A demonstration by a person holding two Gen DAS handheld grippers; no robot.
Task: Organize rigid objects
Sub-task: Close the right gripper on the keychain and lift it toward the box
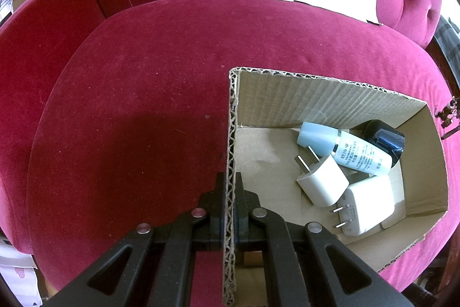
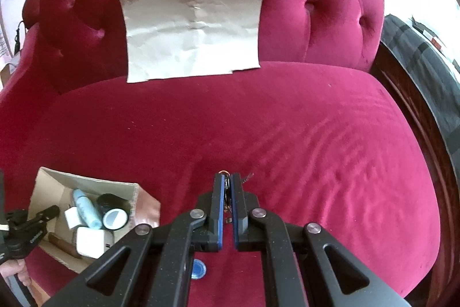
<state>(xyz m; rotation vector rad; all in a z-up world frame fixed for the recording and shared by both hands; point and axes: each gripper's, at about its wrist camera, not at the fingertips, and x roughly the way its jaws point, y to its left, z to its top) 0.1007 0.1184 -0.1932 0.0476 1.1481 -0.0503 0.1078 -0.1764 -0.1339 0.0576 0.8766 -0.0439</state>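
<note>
An open cardboard box (image 1: 316, 99) sits on a red velvet seat cushion (image 1: 138, 111). Inside lie a pale blue bottle (image 1: 345, 148), two white plug adapters (image 1: 322, 186) and a black round container (image 1: 385, 137). My left gripper (image 1: 230, 177) is shut on the box's left wall, one finger on each side. The right wrist view shows the same box (image 2: 146, 206) at lower left, with the left gripper (image 2: 31, 223) on its edge. My right gripper (image 2: 227, 176) hangs over the cushion right of the box, shut on a small dark object (image 2: 227, 194), mostly hidden between the blue pads.
A creased sheet of brown paper (image 2: 192, 25) leans on the tufted backrest (image 2: 316, 5). A small blue round disc (image 2: 198, 268) lies on the cushion under the right gripper. A dark ornate bit (image 1: 445, 111) shows right of the box. A dark wooden frame (image 2: 408, 117) borders the seat's right side.
</note>
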